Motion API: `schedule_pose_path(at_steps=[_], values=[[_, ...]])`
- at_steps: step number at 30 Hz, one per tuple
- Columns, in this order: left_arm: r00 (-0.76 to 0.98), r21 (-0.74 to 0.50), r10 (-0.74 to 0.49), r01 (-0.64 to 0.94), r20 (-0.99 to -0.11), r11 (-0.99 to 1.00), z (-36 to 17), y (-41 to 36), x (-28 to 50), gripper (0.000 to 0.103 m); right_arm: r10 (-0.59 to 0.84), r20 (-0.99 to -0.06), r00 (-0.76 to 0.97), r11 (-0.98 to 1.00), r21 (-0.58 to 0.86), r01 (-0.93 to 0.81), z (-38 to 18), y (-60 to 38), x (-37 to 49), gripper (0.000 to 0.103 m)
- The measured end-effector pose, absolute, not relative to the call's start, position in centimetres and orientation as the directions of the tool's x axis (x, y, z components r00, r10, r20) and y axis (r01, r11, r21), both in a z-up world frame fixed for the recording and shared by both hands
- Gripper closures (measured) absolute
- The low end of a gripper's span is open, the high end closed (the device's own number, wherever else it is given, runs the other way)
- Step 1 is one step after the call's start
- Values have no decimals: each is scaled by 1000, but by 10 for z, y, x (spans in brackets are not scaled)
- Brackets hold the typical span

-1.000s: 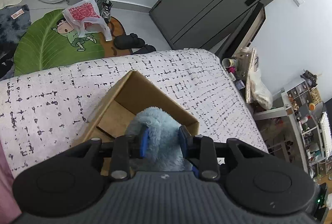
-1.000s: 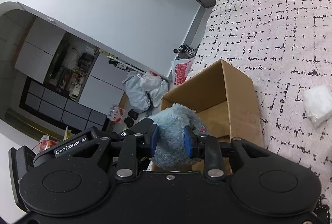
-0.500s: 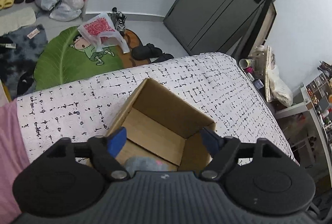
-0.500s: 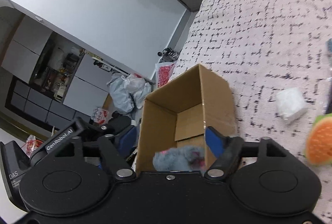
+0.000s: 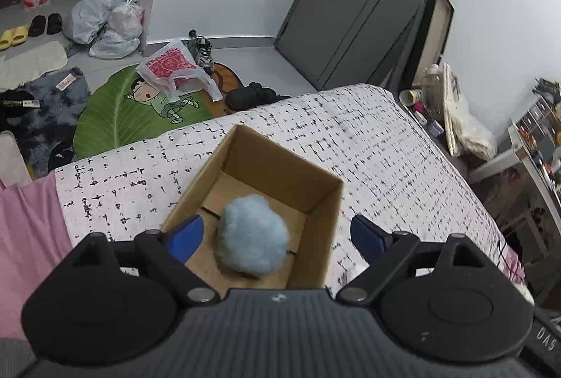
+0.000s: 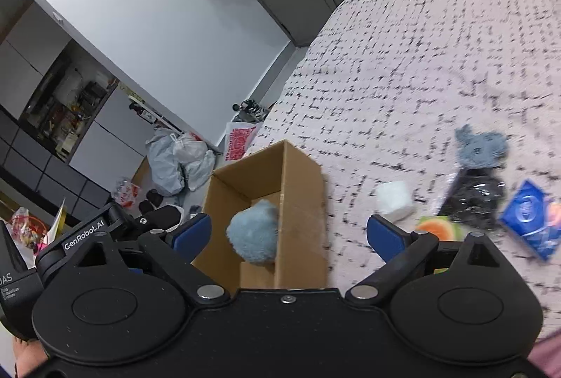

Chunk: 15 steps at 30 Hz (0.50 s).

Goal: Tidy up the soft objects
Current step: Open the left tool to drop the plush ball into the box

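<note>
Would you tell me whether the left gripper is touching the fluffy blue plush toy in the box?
Apart. The left wrist view shows the left gripper open, bare cardboard between each finger and the fluffy blue plush toy.

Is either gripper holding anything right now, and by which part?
Nothing is held. The left gripper and right gripper are both open, and the blue plush toy lies loose inside the cardboard box.

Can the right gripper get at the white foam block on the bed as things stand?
Probably yes: the right gripper is open and empty, and the white foam block lies uncovered on the bedspread beside the box.
</note>
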<state>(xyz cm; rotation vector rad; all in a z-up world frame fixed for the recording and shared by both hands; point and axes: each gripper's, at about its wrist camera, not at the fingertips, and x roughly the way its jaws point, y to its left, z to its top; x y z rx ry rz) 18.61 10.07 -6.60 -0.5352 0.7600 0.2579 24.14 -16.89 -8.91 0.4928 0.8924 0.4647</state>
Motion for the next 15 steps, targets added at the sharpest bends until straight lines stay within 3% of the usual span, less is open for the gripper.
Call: schedule_pose_path(at_steps=[15], values=[[695, -268, 48, -340, -717, 901, -50, 36, 160, 13, 523, -643, 559, 836, 513, -193, -74, -229, 219, 0]])
